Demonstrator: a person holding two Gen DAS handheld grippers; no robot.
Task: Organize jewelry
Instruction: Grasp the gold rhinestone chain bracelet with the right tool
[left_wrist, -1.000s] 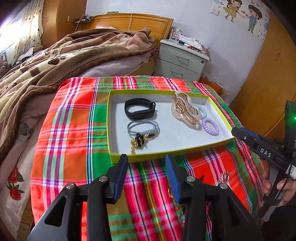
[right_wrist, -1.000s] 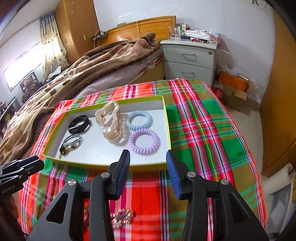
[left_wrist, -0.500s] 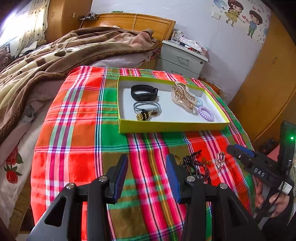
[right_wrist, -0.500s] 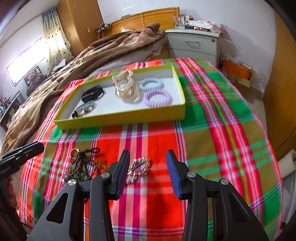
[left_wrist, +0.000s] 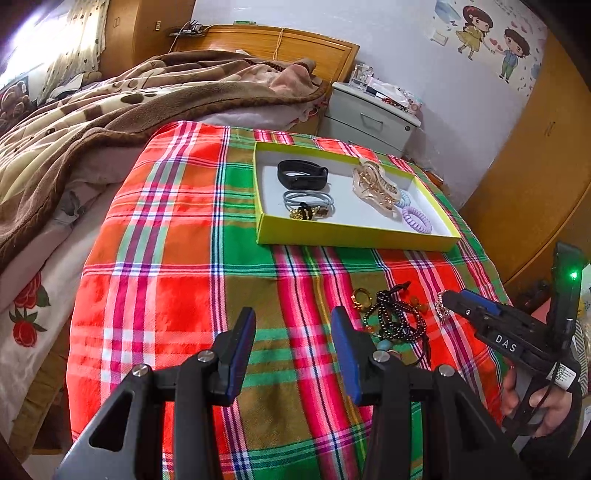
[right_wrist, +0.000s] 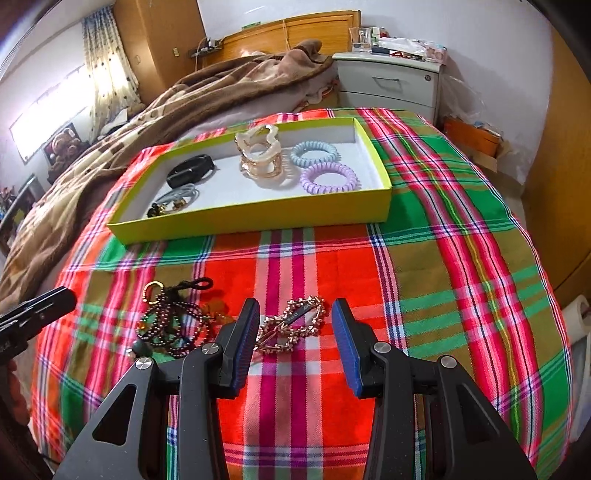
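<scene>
Both tools (left_wrist: 293, 332) (right_wrist: 293, 325) low, jaws apart

Red-green plaid cloth (right_wrist: 424, 258), yellow-green tray (right_wrist: 258, 216), lilac coil tie (right_wrist: 328, 179)

A plaid tablecloth (right_wrist: 424, 258) in red, green and olive covers the table. Behind it lies a bed with a rumpled brown blanket (left_wrist: 110, 110) and a wooden headboard (left_wrist: 280, 48). A grey nightstand (right_wrist: 391, 83) stands beside the bed, cluttered on top. Cartoon stickers (left_wrist: 491, 33) decorate the wall, and curtains (right_wrist: 107, 70) glow at the window.
</scene>
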